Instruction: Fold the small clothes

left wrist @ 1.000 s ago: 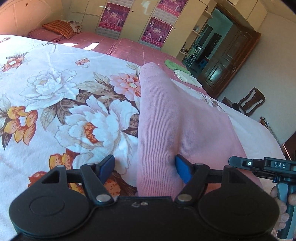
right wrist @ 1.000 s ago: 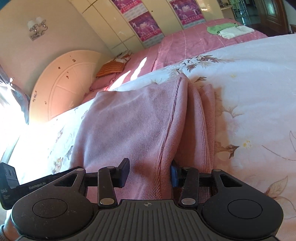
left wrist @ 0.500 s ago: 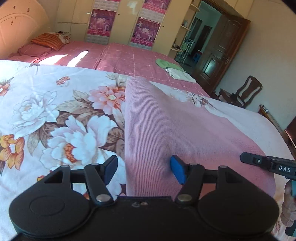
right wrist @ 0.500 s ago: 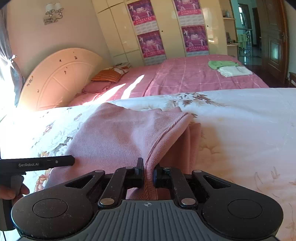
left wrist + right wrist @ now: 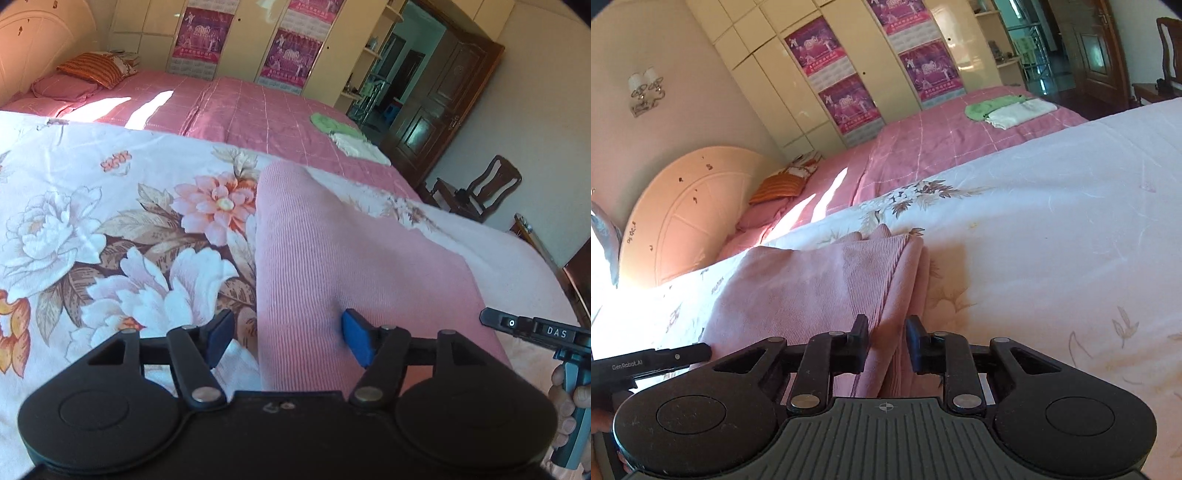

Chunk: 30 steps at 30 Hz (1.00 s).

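Note:
A pink ribbed garment [image 5: 332, 258] lies folded lengthwise on the flowered bedspread [image 5: 110, 240]. My left gripper [image 5: 288, 339] stands open astride its near left edge. The blue pad on the right rests on the cloth, and the other pad hangs clear over the bedspread. In the right wrist view the same pink garment [image 5: 812, 295] shows stacked layers along its right edge. My right gripper [image 5: 888, 343] is shut on that layered edge, which rises slightly off the bedspread [image 5: 1052, 240]. Each view catches the other gripper's handle at its side, with part of a hand [image 5: 569, 398].
Beyond the flowered bed stands a pink-covered bed [image 5: 240, 107] with a green cloth [image 5: 332, 123], a white cloth [image 5: 358, 146] and an orange pillow [image 5: 96, 66]. Behind are a wardrobe with posters [image 5: 849, 103], a wooden door [image 5: 443, 110], a chair [image 5: 484, 192] and a round headboard [image 5: 683, 221].
The right jaws closed onto the garment's layered edge and drew it up and back. My left jaws narrowed a little, and that gripper drew back along the garment.

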Each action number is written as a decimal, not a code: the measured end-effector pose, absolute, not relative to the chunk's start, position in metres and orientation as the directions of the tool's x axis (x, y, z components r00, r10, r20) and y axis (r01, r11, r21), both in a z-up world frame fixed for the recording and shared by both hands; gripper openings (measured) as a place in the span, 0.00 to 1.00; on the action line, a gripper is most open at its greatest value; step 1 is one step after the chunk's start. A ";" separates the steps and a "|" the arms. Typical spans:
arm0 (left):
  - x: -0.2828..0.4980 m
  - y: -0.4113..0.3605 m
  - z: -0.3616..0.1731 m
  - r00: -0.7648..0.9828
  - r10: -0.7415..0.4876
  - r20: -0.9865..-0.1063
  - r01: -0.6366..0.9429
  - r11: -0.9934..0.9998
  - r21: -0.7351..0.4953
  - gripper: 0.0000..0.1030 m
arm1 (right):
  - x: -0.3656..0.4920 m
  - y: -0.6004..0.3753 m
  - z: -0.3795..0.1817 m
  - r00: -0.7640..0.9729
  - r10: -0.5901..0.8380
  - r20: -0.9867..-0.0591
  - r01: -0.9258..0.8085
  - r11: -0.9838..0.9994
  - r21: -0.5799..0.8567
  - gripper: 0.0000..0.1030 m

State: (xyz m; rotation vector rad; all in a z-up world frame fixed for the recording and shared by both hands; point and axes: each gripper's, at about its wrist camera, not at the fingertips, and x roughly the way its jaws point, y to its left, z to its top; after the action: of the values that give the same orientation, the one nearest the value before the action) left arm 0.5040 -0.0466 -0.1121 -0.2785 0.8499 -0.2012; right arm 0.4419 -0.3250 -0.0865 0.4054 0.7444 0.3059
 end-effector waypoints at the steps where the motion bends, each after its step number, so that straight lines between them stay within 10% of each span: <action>1: 0.506 -0.047 -0.117 0.642 -0.281 -0.713 0.055 0.945 -0.323 0.69 | 0.447 -0.321 -0.090 0.687 0.367 -0.627 -0.110 0.906 0.409 0.03; 6: 0.495 -0.041 -0.109 0.638 -0.308 -0.706 0.053 0.932 -0.358 0.63 | 0.436 -0.335 -0.088 0.713 0.281 -0.643 -0.017 0.923 0.384 0.03; 10: 0.454 -0.032 -0.100 0.655 -0.338 -0.676 0.091 0.923 -0.373 0.61 | 0.380 -0.347 -0.071 0.718 0.394 -0.573 -0.094 0.871 0.482 0.49; 12: 0.434 -0.029 -0.104 0.651 -0.357 -0.669 0.090 0.912 -0.399 0.61 | 0.354 -0.344 -0.068 0.704 0.431 -0.564 -0.124 0.857 0.501 0.49; 19: 0.406 -0.038 -0.122 0.658 -0.279 -0.699 0.048 0.942 -0.331 0.67 | 0.336 -0.313 -0.083 0.645 0.483 -0.592 -0.137 0.835 0.532 0.34; 22: 0.407 -0.040 -0.119 0.654 -0.271 -0.706 0.040 0.945 -0.325 0.67 | 0.341 -0.307 -0.091 0.619 0.499 -0.607 -0.157 0.835 0.527 0.02; 30: 0.392 -0.051 -0.105 0.642 -0.225 -0.733 0.130 0.974 -0.186 0.65 | 0.332 -0.304 -0.087 0.617 0.394 -0.681 -0.145 0.907 0.395 0.02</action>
State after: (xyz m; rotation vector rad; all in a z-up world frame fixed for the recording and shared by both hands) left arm 0.3916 -0.0507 -0.1055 -0.1199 0.8502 -0.2026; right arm 0.3321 -0.3041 -0.0870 0.3165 0.8527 0.3163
